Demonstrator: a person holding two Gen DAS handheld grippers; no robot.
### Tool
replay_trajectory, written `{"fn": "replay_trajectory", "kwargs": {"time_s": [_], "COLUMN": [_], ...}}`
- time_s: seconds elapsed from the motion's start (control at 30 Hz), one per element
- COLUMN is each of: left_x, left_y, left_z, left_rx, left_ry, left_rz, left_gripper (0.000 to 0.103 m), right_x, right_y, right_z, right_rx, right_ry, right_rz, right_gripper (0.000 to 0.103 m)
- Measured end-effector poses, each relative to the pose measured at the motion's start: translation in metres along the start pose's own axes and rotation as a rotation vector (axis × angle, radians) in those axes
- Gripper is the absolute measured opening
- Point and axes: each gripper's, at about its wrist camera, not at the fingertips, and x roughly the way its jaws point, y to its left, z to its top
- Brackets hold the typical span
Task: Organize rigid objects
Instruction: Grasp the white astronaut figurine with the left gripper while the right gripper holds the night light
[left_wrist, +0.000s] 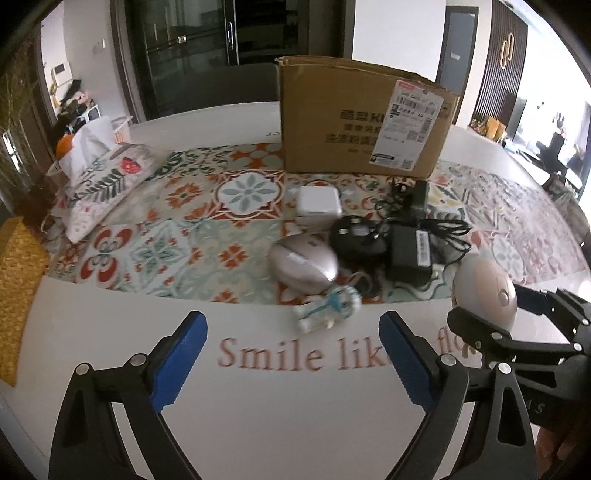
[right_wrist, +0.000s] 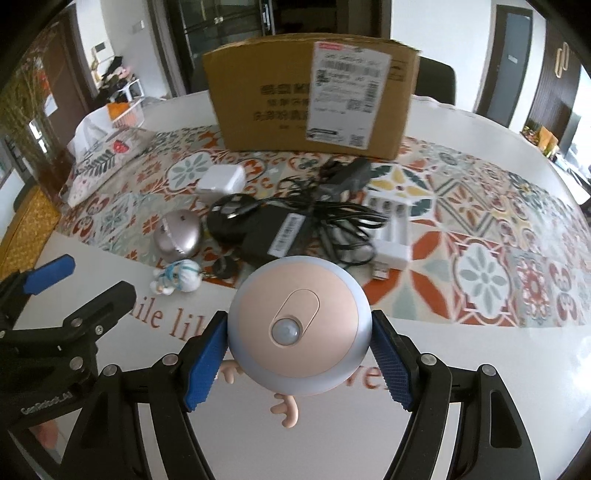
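My right gripper (right_wrist: 299, 354) is shut on a round pink and silver night light (right_wrist: 295, 325) with a small sensor on its face and antler-shaped feet below; its blue pads press on both sides. In the left wrist view the same night light (left_wrist: 484, 291) sits in the right gripper (left_wrist: 496, 308) at the right edge. Over the white table, my left gripper (left_wrist: 295, 354) stands open with nothing between its fingers. A silver oval case (left_wrist: 303, 264), a small white and blue figure (left_wrist: 328, 306), a black power adapter (left_wrist: 408, 254) with tangled cables and a white charger cube (left_wrist: 318, 205) lie on the patterned mat.
A cardboard box (right_wrist: 310, 92) stands open-topped at the back of the mat. A white battery charger (right_wrist: 391, 229) and a USB plug (right_wrist: 380, 271) lie right of the cables. A floral tissue box (left_wrist: 103, 184) sits at the left. A woven yellow mat (left_wrist: 18, 288) is at the left edge.
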Motion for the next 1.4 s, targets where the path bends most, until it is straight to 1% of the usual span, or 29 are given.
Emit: {"fn": "replay_trajectory", "kwargs": {"time_s": [0.03, 0.1, 0.33, 0.43, 0.53, 0.6, 0.73, 0.77, 0.8, 0.83, 0.93, 0.97, 1.0, 1.03, 1.27, 1.4], "left_x": [0.003, 0.01, 0.032, 0.039, 0.046, 0.05, 0.056, 0.057, 0.059, 0.06, 0.061, 0.061, 0.061, 0.061, 0.057, 0.049], "left_y": [-0.003, -0.007, -0.015, -0.015, -0.014, -0.013, -0.013, -0.013, -0.013, -0.013, -0.013, -0.013, -0.013, -0.013, -0.008, -0.008], "left_z": [0.001, 0.002, 0.004, 0.003, 0.003, 0.002, 0.001, 0.001, 0.001, 0.0, 0.0, 0.0, 0.0, 0.0, -0.003, -0.006], "left_rx": [-0.007, -0.025, -0.078, -0.105, -0.131, -0.149, -0.175, -0.179, -0.182, -0.186, -0.185, -0.181, -0.174, -0.169, -0.164, -0.139], "left_ry": [0.001, 0.003, 0.016, 0.019, 0.026, 0.036, 0.042, 0.047, 0.053, 0.057, 0.055, 0.053, 0.053, 0.054, 0.059, 0.046], "left_rz": [-0.003, -0.008, 0.002, -0.003, 0.013, 0.007, 0.003, 0.002, -0.002, -0.01, -0.013, -0.014, -0.017, -0.018, -0.053, -0.05], "left_gripper": [0.094, 0.089, 0.084, 0.081, 0.078, 0.074, 0.072, 0.07, 0.066, 0.065, 0.063, 0.061, 0.056, 0.054, 0.054, 0.054], "right_x": [0.0, 0.001, 0.015, 0.019, 0.024, 0.025, 0.029, 0.03, 0.03, 0.031, 0.032, 0.033, 0.032, 0.033, 0.034, 0.032], "right_y": [-0.004, -0.011, -0.027, -0.029, -0.03, -0.029, -0.03, -0.031, -0.031, -0.031, -0.031, -0.031, -0.031, -0.03, -0.023, -0.02], "right_z": [0.0, -0.002, -0.003, -0.003, -0.002, -0.002, 0.0, 0.0, 0.001, 0.001, 0.001, 0.002, 0.001, 0.001, -0.002, -0.003], "right_rx": [0.005, 0.014, 0.03, 0.032, 0.028, 0.022, 0.015, 0.015, 0.015, 0.015, 0.015, 0.015, 0.016, 0.016, 0.014, 0.012], "right_ry": [0.0, 0.003, 0.035, 0.044, 0.049, 0.047, 0.049, 0.051, 0.051, 0.052, 0.054, 0.056, 0.057, 0.058, 0.067, 0.068], "right_rz": [-0.007, -0.014, -0.025, -0.024, -0.02, -0.023, -0.017, -0.015, -0.015, -0.015, -0.011, -0.008, -0.007, -0.006, 0.019, 0.027], "right_gripper": [0.075, 0.075, 0.075, 0.075, 0.075, 0.075, 0.075, 0.075, 0.075, 0.075, 0.075, 0.075, 0.075, 0.075, 0.075, 0.075]}}
